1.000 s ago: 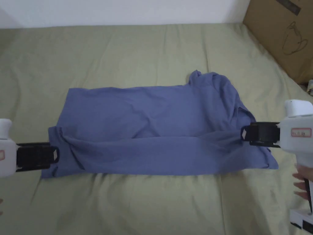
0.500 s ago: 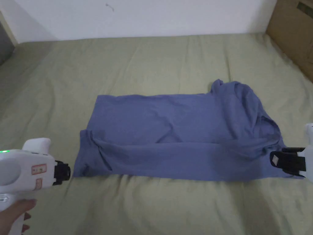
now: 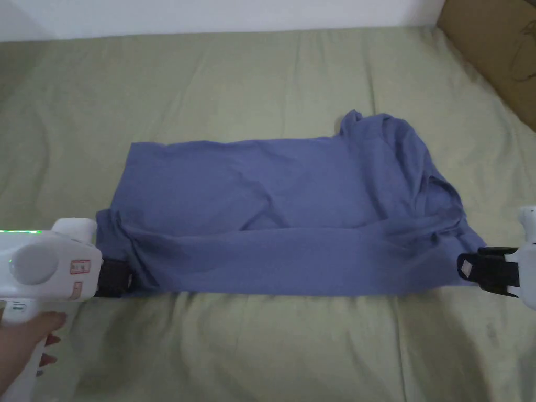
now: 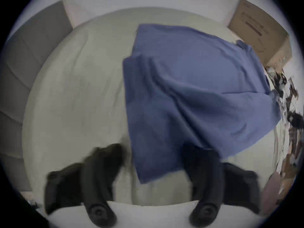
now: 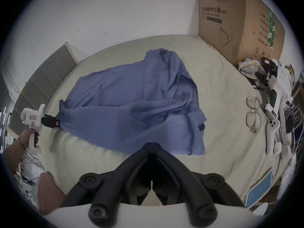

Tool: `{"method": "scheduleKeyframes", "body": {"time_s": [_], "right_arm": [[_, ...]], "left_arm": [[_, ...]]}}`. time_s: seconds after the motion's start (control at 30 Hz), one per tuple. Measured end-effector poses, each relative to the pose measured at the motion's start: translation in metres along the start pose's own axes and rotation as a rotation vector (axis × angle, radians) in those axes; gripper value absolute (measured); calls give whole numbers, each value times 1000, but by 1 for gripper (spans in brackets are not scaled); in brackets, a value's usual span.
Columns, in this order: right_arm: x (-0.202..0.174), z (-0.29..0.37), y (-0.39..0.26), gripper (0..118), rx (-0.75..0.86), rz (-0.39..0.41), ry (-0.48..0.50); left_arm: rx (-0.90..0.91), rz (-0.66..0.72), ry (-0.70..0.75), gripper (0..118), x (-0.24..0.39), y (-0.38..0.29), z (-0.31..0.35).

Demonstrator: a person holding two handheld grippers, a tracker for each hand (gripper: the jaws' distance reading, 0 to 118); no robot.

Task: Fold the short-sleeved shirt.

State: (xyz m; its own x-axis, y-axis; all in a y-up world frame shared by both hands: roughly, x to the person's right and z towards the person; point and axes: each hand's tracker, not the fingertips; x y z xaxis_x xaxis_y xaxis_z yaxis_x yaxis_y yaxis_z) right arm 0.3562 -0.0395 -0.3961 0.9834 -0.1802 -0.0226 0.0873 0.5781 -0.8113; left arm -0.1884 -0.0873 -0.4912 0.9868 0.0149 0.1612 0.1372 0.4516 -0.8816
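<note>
The blue shirt [image 3: 282,214] lies lengthwise across the green bedsheet [image 3: 251,345], its near long side folded over the body and its collar end bunched at the right. The left gripper [image 4: 152,156] sits at the shirt's left near corner, jaws spread, with the cloth edge between them; contact cannot be told through the blur. The right gripper [image 5: 152,143] rests at the shirt's right near edge, jaws pressed together; whether they pinch cloth is unclear. A cardboard box [image 5: 238,22] stands at the far right.

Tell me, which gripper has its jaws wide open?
The left gripper, at the hem end of the blue shirt. Its jaws stand far apart around the shirt's corner. The right gripper, at the collar end, has its jaws closed together.
</note>
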Motion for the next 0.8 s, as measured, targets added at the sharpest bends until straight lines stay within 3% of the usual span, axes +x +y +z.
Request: {"method": "scheduleKeyframes", "body": {"time_s": [0.03, 0.1, 0.23, 0.27, 0.3, 0.33, 0.37, 0.4, 0.57, 0.63, 0.7, 0.77, 0.8], "right_arm": [[3, 4, -1, 0, 10, -18, 3], [12, 5, 1, 0, 32, -55, 11], [32, 6, 7, 4, 54, -163, 42], [38, 3, 10, 22, 54, -190, 53], [43, 1, 12, 50, 41, -209, 59], [49, -9, 15, 87, 19, -231, 50], [55, -19, 17, 97, -19, -257, 36], [61, -28, 18, 97, -33, -286, 15], [78, -68, 19, 96, -163, -380, 9], [75, -70, 18, 80, -180, -370, 17], [65, -60, 17, 74, -174, -279, 3], [57, -55, 19, 25, -172, -232, 81], [54, -52, 19, 10, -163, -244, 73]], "left_arm": [[31, -14, 17, 9, 1, -1, 7], [79, 48, -62, 4, -5, -3, 20], [83, 88, -48, 3, -18, -5, 35], [82, 91, -50, 4, -25, -4, 34], [78, 96, -54, 4, -26, -5, 34], [71, 103, -56, 4, -26, -5, 34], [67, 109, -61, 4, -27, -5, 33], [65, 113, -63, 4, -28, -5, 31], [38, 95, -52, 4, -20, -8, 26], [29, 99, -51, 4, -19, -8, 25], [12, 111, -64, 4, -22, -9, 23], [12, 109, -65, 4, -21, -10, 23], [11, 103, -62, 3, -24, -10, 24]]}}
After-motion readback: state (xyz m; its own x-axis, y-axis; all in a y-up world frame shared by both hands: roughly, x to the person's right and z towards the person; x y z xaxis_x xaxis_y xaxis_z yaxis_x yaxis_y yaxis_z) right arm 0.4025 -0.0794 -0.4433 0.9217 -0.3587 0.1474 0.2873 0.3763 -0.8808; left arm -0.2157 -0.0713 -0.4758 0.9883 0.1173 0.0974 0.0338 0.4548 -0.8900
